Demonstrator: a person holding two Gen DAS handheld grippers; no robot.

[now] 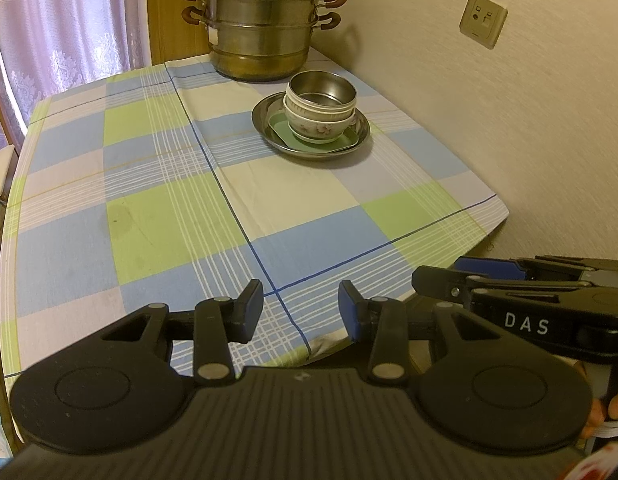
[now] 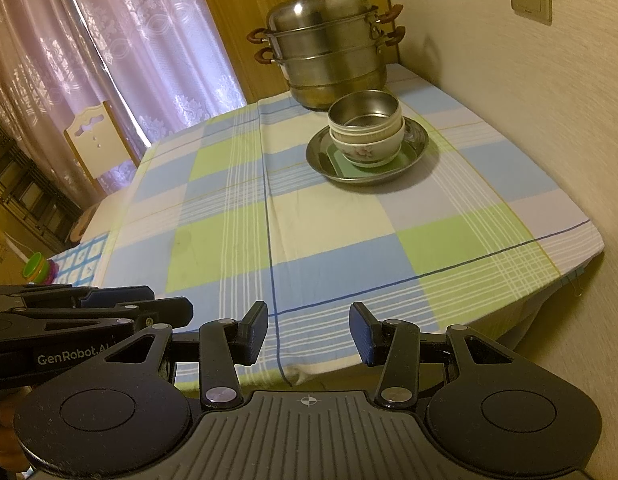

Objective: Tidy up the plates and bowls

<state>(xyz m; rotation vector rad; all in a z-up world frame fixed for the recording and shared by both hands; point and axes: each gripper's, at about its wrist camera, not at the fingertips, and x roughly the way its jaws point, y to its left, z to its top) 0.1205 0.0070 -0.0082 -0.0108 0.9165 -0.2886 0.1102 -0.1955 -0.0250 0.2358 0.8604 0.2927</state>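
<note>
A stack of bowls (image 1: 320, 110) sits toward the far right part of the worktop (image 1: 157, 216), near the wall. On top is a steel bowl (image 1: 323, 90), nested in a pale ribbed bowl, which in turn rests in a white bowl with a flower print (image 1: 315, 130). The stack stands on a small green plate (image 1: 309, 145), and that plate lies inside a round steel plate (image 1: 269, 120) whose rim shows all around it. Just behind the stack, at the far edge, stands a tiered steel steamer pot (image 1: 261, 28) with brown handles and a domed lid. The worktop is covered by a cloth checked in blue, green and cream.

Both tongs hang over the near edge, well apart from the dishes. The left tongs (image 1: 300, 312) are spread, with only cloth visible between the blue pads. The right tongs (image 2: 308, 334) are spread likewise and pinch nothing. Each shows sideways in the other's view, close beside it.

On the wall (image 2: 549, 120) sit several sockets. A pale lilac curtain (image 2: 121, 48) hangs at the left, with a light chair back (image 2: 97, 136) before it.
</note>
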